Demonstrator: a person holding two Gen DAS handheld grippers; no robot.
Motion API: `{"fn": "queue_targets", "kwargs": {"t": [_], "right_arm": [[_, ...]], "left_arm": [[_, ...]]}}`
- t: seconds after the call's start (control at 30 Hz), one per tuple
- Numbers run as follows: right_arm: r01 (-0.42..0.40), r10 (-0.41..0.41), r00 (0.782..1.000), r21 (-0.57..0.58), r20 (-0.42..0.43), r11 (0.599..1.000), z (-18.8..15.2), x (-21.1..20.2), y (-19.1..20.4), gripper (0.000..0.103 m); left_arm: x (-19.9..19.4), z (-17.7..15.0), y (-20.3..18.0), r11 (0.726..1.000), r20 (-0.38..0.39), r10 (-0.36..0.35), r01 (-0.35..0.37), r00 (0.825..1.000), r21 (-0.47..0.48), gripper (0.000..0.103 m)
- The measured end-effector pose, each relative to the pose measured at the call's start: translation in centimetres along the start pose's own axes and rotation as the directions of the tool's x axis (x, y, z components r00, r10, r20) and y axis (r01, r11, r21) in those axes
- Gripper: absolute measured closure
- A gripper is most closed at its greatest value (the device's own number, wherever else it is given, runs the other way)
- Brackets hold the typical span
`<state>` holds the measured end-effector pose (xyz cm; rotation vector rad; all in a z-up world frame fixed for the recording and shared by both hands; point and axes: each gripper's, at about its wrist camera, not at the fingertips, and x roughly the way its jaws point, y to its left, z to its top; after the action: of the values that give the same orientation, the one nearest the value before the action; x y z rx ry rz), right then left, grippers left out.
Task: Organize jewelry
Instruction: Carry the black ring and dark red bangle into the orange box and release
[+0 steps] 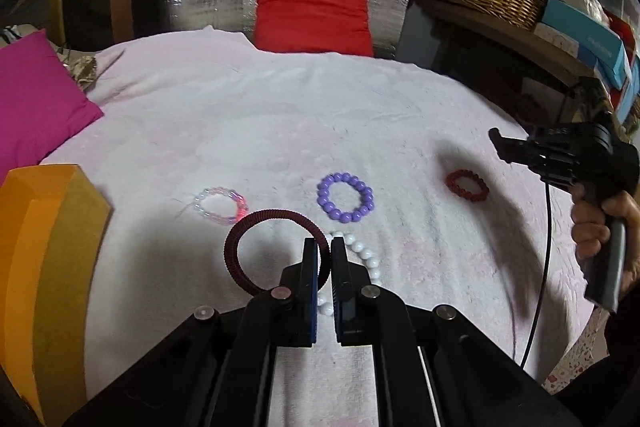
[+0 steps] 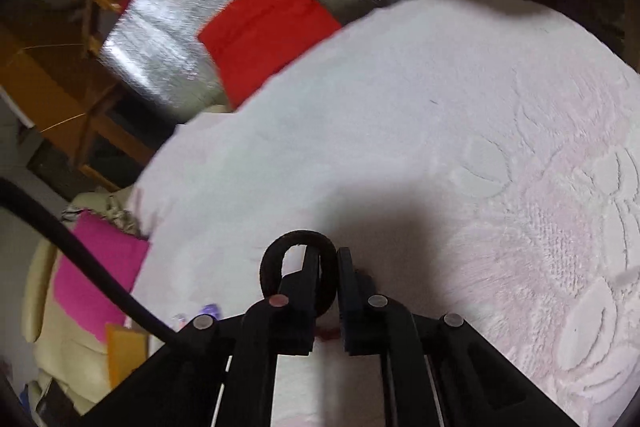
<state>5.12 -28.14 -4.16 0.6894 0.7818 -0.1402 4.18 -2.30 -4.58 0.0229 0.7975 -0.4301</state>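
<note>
The left wrist view alone shows the purple bracelet (image 1: pixel 345 197), red bracelet (image 1: pixel 467 185), clear bracelet (image 1: pixel 221 204) and white beads (image 1: pixel 360 254) lying on the pink blanket (image 1: pixel 240 115). The left gripper (image 1: pixel 325 247) is clenched on a dark red ring (image 1: pixel 276 251), held above the blanket. In the right wrist view, the right gripper (image 2: pixel 328 259) grasps a black ring (image 2: pixel 298 271), which loops around its left finger.
</note>
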Motion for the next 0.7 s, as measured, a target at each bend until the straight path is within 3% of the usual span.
{"fn": "queue_targets", "kwargs": {"t": [0.37,0.6,0.7], "right_arm": [[-0.118,0.107,0.992,-0.22,-0.064,0.968,-4.8,0.6,9.6,0.094],[-0.167,0.145,0.985,-0.323,-0.091,0.932,-7.9,1.1,14.2,0.094],[-0.162,0.135,0.986,-0.361,-0.098,0.918,-9.0,1.0,15.2,0.094]], "left_arm": [[-2.5,0.2,3.0,0.996,0.069,0.009,-0.002,0.998,-0.092,0.097],[-4.2,0.2,6.3,0.984,0.111,0.04,-0.02,0.993,-0.175,0.097],[-5.1,0.2,7.5,0.979,0.133,0.088,-0.061,0.987,-0.194,0.097]]}}
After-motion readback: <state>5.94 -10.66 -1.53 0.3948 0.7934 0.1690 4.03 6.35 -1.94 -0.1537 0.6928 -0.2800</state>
